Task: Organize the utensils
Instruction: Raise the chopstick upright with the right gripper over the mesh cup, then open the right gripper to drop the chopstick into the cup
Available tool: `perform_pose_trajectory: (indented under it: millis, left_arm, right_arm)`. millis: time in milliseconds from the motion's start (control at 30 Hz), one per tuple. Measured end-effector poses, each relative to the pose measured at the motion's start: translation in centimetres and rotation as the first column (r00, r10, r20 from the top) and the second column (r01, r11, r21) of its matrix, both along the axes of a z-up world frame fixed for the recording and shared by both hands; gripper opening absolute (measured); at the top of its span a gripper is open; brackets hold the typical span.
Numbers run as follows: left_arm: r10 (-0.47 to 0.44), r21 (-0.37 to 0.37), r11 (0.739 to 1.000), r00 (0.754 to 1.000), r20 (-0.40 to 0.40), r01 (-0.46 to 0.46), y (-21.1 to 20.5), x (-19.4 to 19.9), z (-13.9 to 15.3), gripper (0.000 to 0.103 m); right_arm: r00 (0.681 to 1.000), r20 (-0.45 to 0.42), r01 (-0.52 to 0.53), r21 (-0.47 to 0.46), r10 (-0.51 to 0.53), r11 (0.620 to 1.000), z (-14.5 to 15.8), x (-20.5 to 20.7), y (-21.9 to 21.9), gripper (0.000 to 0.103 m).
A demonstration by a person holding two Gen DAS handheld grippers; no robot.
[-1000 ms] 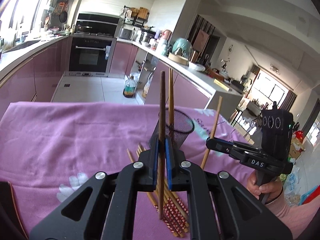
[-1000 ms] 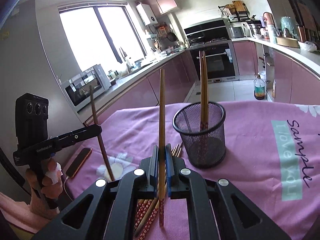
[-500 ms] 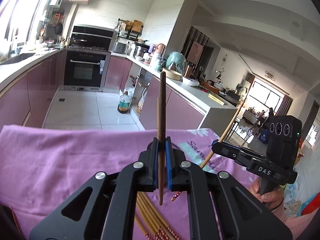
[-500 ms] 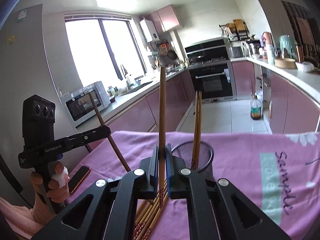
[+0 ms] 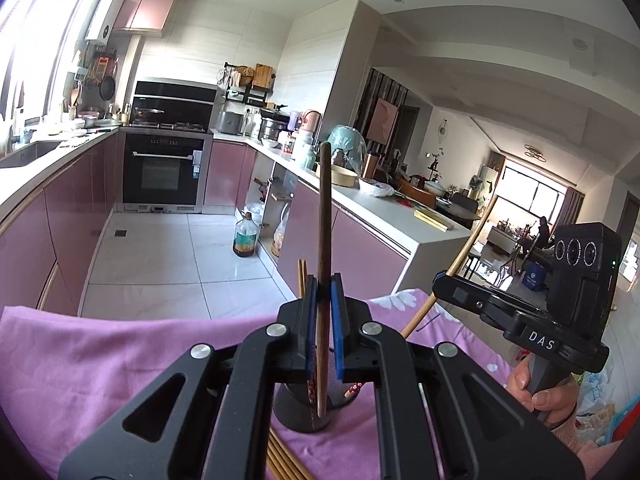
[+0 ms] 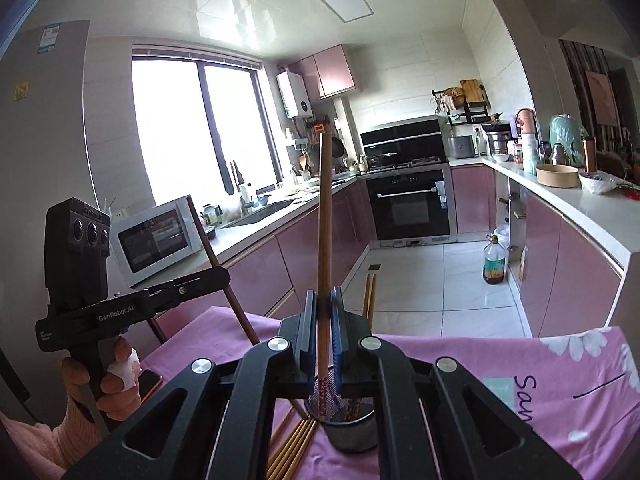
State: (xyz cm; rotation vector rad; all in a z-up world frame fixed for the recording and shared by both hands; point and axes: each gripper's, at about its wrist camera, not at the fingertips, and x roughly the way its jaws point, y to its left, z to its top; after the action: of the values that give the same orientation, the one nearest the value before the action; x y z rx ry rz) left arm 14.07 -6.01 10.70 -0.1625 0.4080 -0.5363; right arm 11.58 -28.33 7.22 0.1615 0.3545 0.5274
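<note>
Wooden chopsticks: dark one (image 5: pixel 323 240) pinched in left tongs (image 5: pixel 322 312), lighter one (image 6: pixel 324 240) in right tongs (image 6: pixel 322 320).

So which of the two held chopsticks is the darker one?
The dark brown chopstick clamped in the left tool. The one in the right tool is a lighter tan chopstick with a red patterned lower end.

A pink floral tablecloth (image 6: pixel 560 392) covers the table, with a phone (image 6: pixel 149 380) lying near its left edge. Beyond it, an oil bottle (image 5: pixel 244 236) stands on the tiled floor beside the pink cabinets, a black oven (image 6: pixel 412 208) sits at the far wall, and a microwave (image 6: pixel 154 240) rests on the counter under the window.
</note>
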Motion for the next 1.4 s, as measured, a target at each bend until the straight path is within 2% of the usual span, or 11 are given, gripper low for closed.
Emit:
perform_pose_trajectory:
  millis: [200, 467, 600, 867, 1067, 1233, 1400]
  left_arm:
    - [0.010, 0.008, 1.000, 1.000, -0.007, -0.010, -0.8, 1.0, -0.1, 0.007]
    - [0.017, -0.030, 0.999, 1.000, 0.018, -0.016, -0.4, 1.4, 1.1, 0.007]
    - [0.013, 0.008, 1.000, 1.000, 0.019, -0.013, -1.0, 1.7, 1.1, 0.007]
    - [-0.030, 0.098, 0.995, 0.997, -0.075, 0.037, -2.4, 3.6, -1.8, 0.007]
    - [-0.058, 0.187, 0.978, 0.982, -0.181, 0.092, -3.6, 5.6, -4.6, 0.007]
    - [-0.042, 0.192, 0.978, 0.977, -0.207, 0.083, -3.5, 7.4, -5.8, 0.007]
    - [-0.009, 0.203, 0.978, 0.974, -0.227, 0.056, -3.6, 9.0, -6.7, 0.008]
  right_arm:
    - [0.999, -0.035, 0.009, -0.028, -0.010, 1.000, -1.2, 1.3, 0.7, 0.005]
    - [0.996, -0.090, 0.013, -0.045, -0.017, 0.999, -3.1, 2.4, 1.1, 0.005]
    - [0.994, -0.109, 0.009, -0.056, -0.015, 0.998, -3.4, 2.9, 1.1, 0.005]
    - [0.985, -0.174, -0.013, -0.094, -0.004, 0.995, -4.5, 4.1, 1.9, 0.005]
    - [0.969, -0.246, -0.034, -0.132, 0.001, 0.991, -5.6, 5.2, 2.6, 0.005]
    - [0.956, -0.293, -0.032, -0.158, -0.016, 0.987, -6.5, 6.7, 3.4, 0.006]
    - [0.953, -0.300, -0.006, -0.152, -0.041, 0.988, -6.9, 7.8, 3.5, 0.008]
